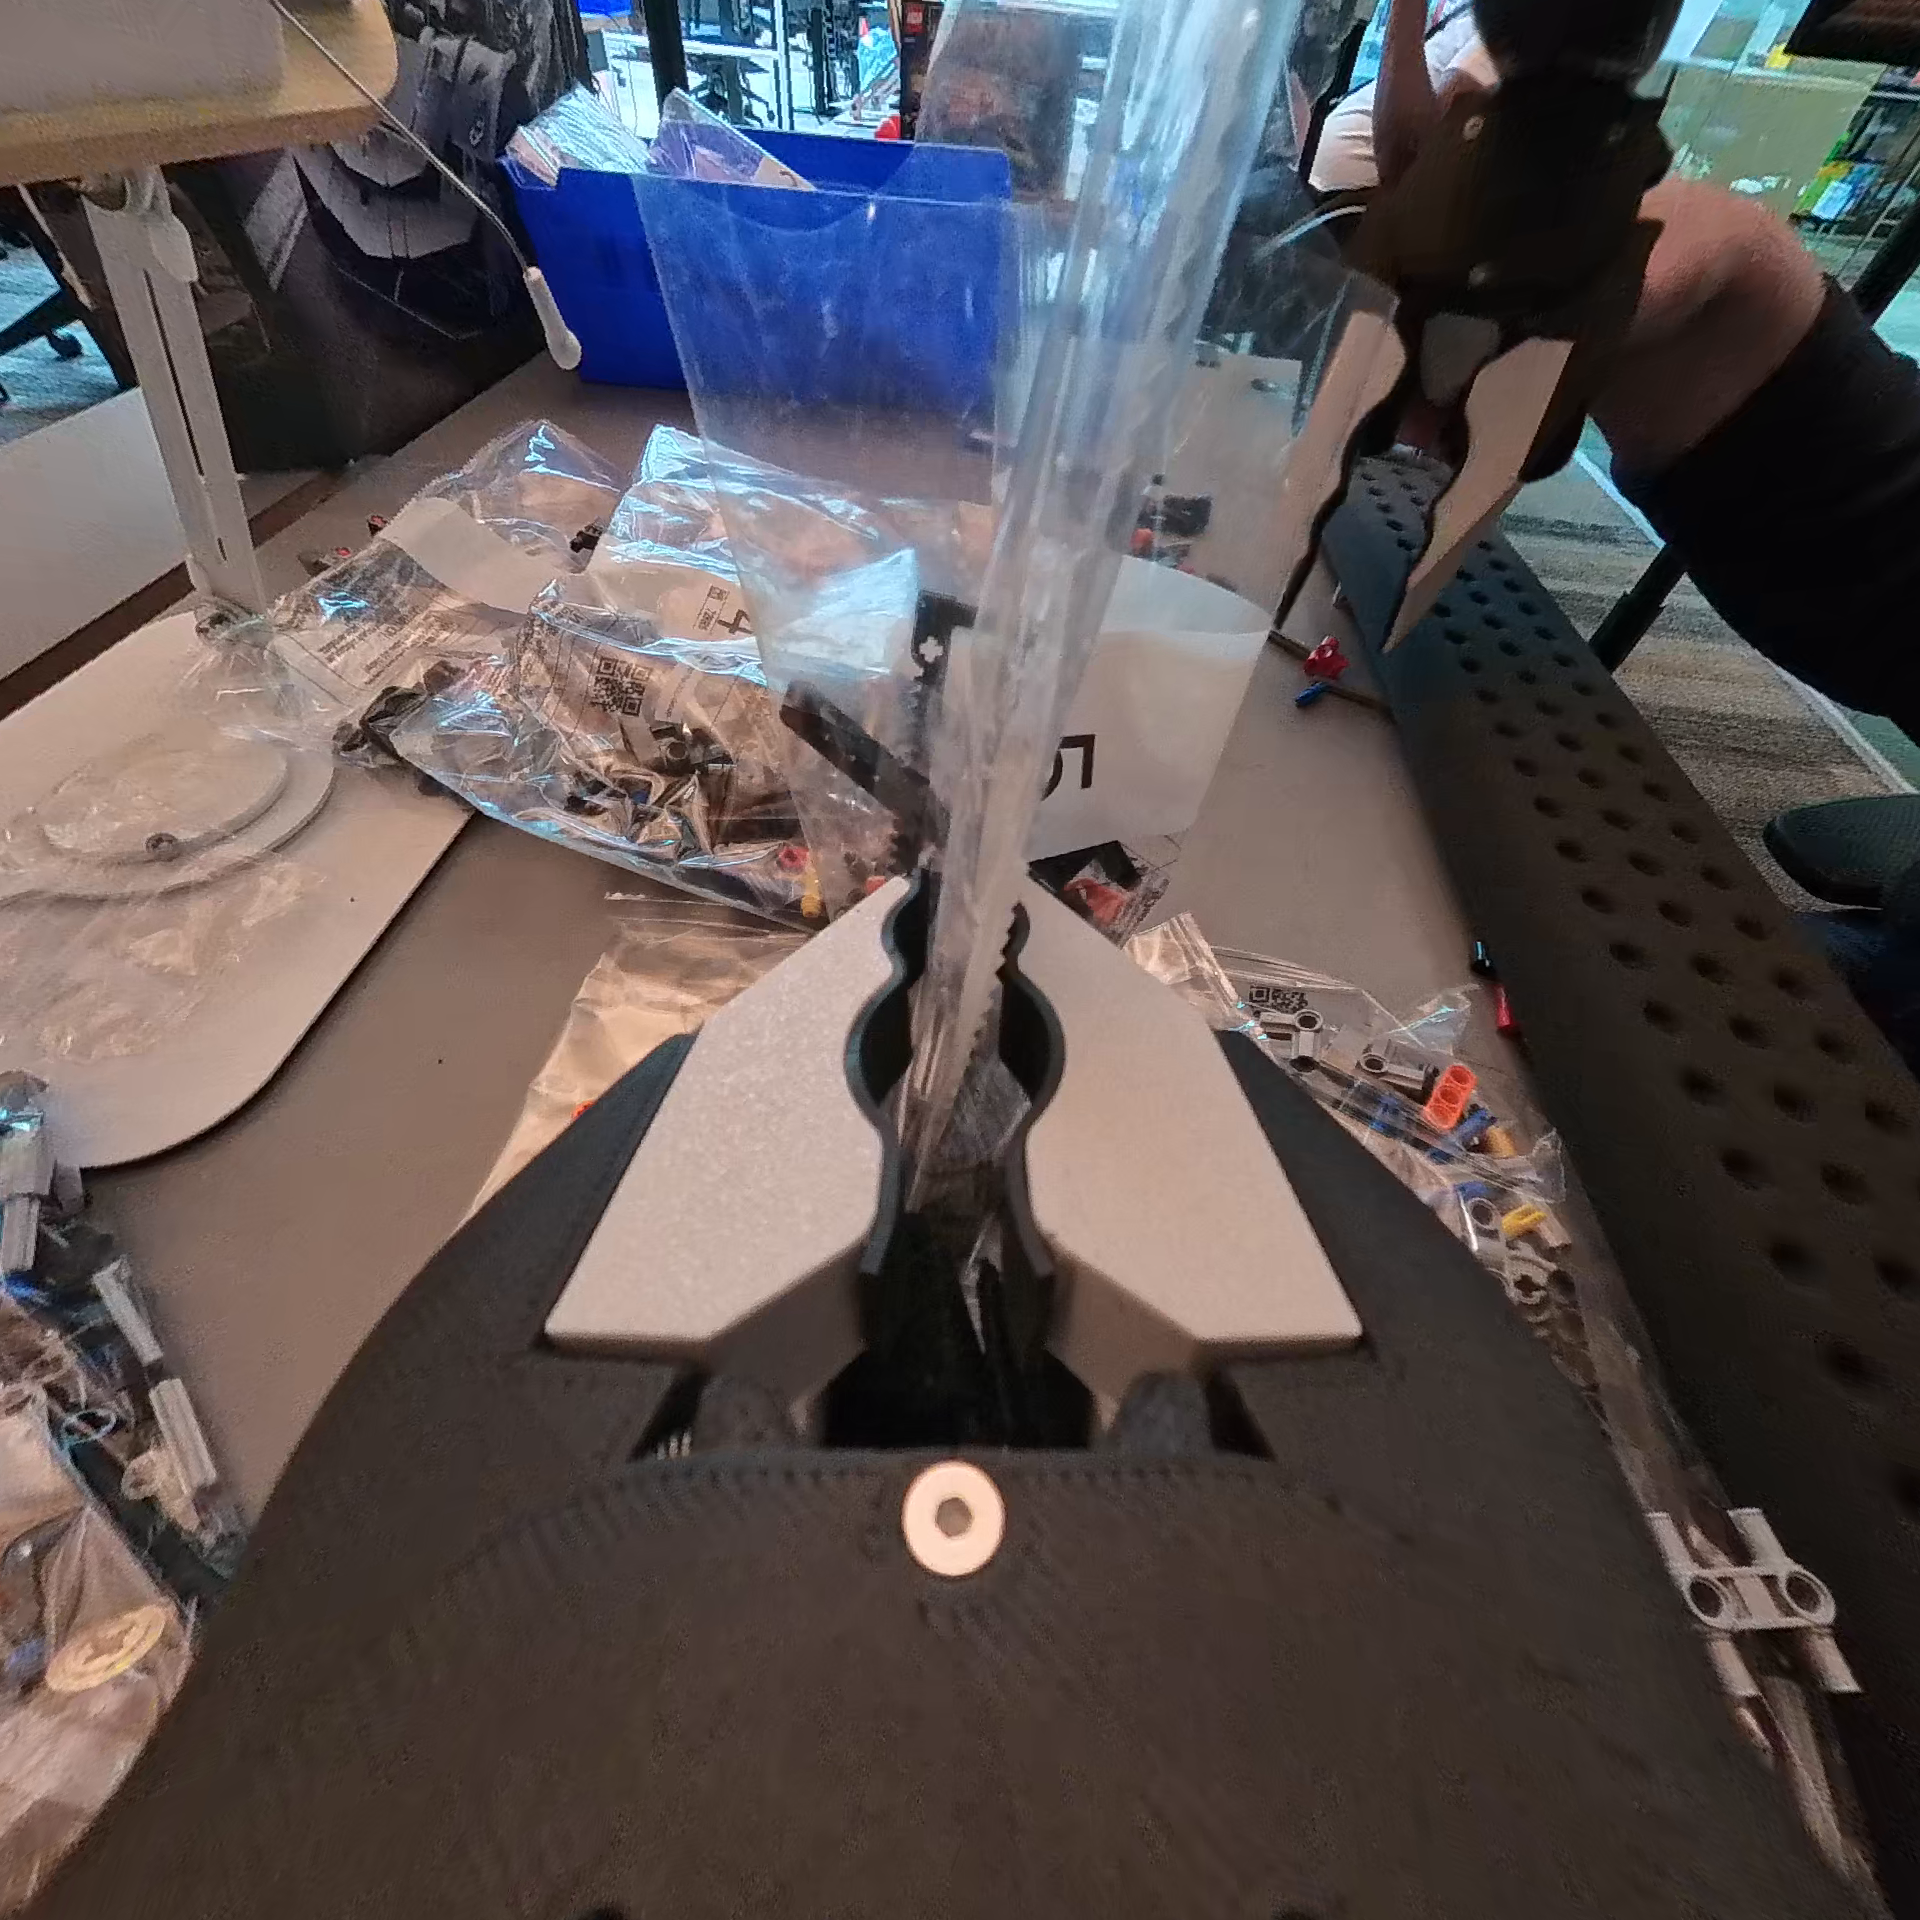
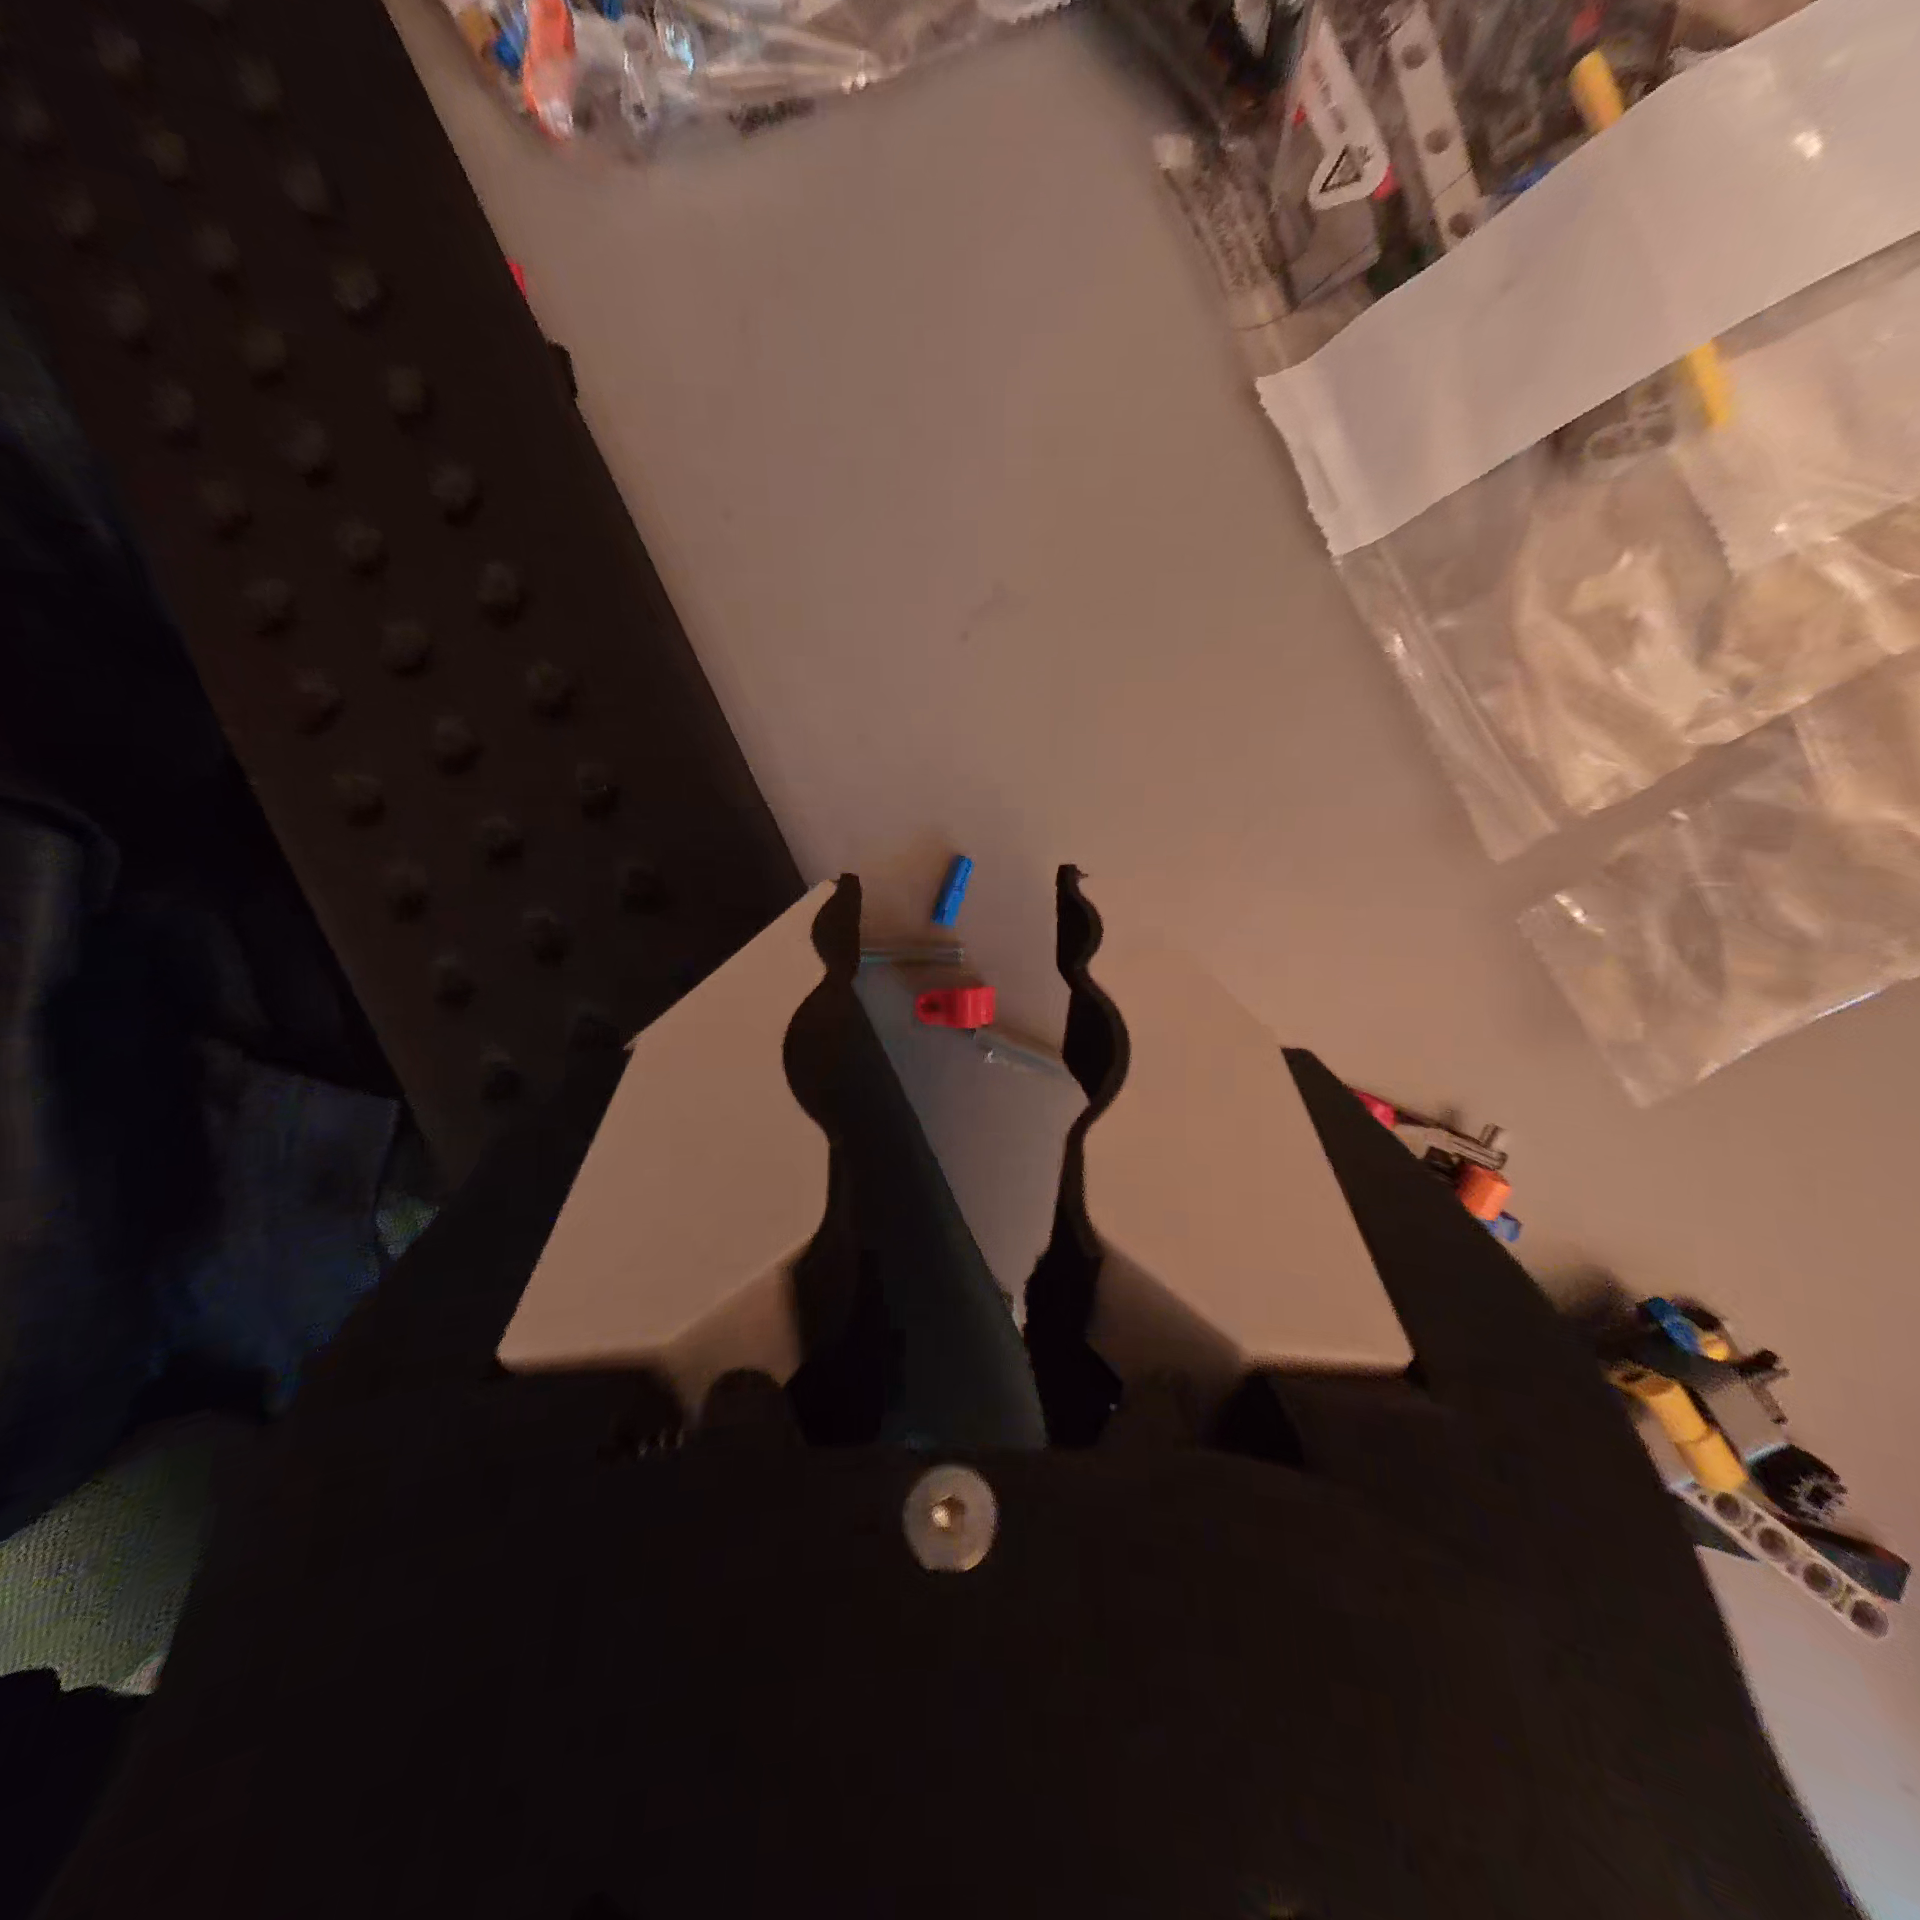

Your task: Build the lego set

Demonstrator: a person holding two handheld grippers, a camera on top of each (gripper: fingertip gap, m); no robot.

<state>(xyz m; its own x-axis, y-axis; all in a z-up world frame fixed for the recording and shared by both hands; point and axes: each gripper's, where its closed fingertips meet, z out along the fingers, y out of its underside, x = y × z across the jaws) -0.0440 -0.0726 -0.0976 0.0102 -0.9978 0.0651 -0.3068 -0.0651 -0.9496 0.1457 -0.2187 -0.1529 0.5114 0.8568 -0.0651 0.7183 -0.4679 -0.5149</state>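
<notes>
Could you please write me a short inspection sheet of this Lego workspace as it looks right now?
Surface: grey table, black perforated panel along one edge.
Job's things: sealed parts bags; loose blue pin and red connector.
Clutter: emptied clear bag held upright; blue bin behind.
Grippers: left gripper shut on the clear bag; right gripper open above the loose pieces.
Cables: thin white cord hanging near the white stand.
Surroundings: office floor, a person's arm.

bin (image 1: 769, 281): blue
perforated mat (image 1: 1621, 831): black, dotted with holes
bench (image 2: 935, 520): grey
pin (image 2: 951, 890): blue
connector (image 2: 961, 1005): red
</notes>
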